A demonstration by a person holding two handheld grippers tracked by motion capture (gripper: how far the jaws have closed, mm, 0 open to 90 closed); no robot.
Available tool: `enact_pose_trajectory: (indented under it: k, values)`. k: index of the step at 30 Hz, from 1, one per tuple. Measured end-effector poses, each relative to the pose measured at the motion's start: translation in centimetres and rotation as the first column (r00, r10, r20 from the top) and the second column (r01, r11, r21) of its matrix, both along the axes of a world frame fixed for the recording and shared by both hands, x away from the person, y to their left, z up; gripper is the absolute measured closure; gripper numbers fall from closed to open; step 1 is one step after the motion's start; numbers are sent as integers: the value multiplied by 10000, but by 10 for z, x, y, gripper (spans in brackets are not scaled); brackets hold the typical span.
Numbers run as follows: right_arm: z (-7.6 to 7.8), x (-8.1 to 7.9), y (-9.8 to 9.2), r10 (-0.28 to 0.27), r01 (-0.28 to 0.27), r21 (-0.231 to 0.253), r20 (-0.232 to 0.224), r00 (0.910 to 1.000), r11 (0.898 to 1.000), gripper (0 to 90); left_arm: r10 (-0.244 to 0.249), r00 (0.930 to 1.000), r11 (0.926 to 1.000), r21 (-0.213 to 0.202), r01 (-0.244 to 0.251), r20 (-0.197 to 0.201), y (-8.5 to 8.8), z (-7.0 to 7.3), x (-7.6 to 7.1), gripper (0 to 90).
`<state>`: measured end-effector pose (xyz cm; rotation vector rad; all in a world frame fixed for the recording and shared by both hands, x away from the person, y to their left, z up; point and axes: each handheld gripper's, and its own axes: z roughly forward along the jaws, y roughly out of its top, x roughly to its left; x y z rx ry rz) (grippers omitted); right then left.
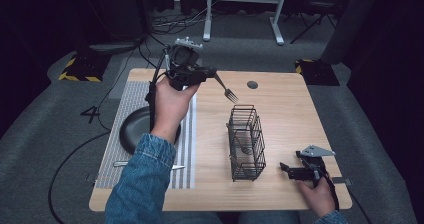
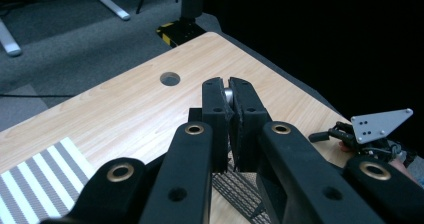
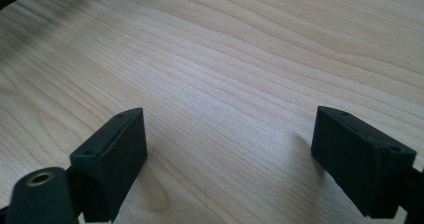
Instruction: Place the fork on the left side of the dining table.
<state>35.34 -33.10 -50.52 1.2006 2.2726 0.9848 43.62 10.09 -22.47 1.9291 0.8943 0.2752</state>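
Left gripper (image 1: pixel 212 75), jaws clamped on fork (image 1: pixel 227 90), holds it above the bench (image 1: pixel 280 104); rack (image 1: pixel 246 143) lies at five o'clock. Right gripper (image 1: pixel 286 168), jaws wide, rests beside rack.

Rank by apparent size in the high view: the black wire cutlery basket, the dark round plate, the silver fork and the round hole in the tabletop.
1. Black wire cutlery basket and dark round plate: unsure, since the forearm hides part of the plate.
2. Silver fork, raised nearer the camera.
3. Round hole in the tabletop.
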Motion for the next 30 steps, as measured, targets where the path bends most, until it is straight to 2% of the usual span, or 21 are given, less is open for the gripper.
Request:
enact_pose_trajectory:
  k: [10,24,27,30]
  values:
    - [0,1,1,-97,97,-30,27,9999,9999,149,181,9997,9998,-72,-180,134,21,2,5,867]
    - [0,1,2,-359,359,-7,1,9994,9994,149,812,9964,9957,-460,-801,231,78,-2,14,868]
    - [0,0,2,-416,416,0,-2,9991,9991,149,879,9958,9952,-454,-866,266,84,-2,16,867]
    - [0,0,2,-444,444,-2,-15,9990,9990,150,1043,9940,9943,-260,-1035,316,96,-5,22,867]
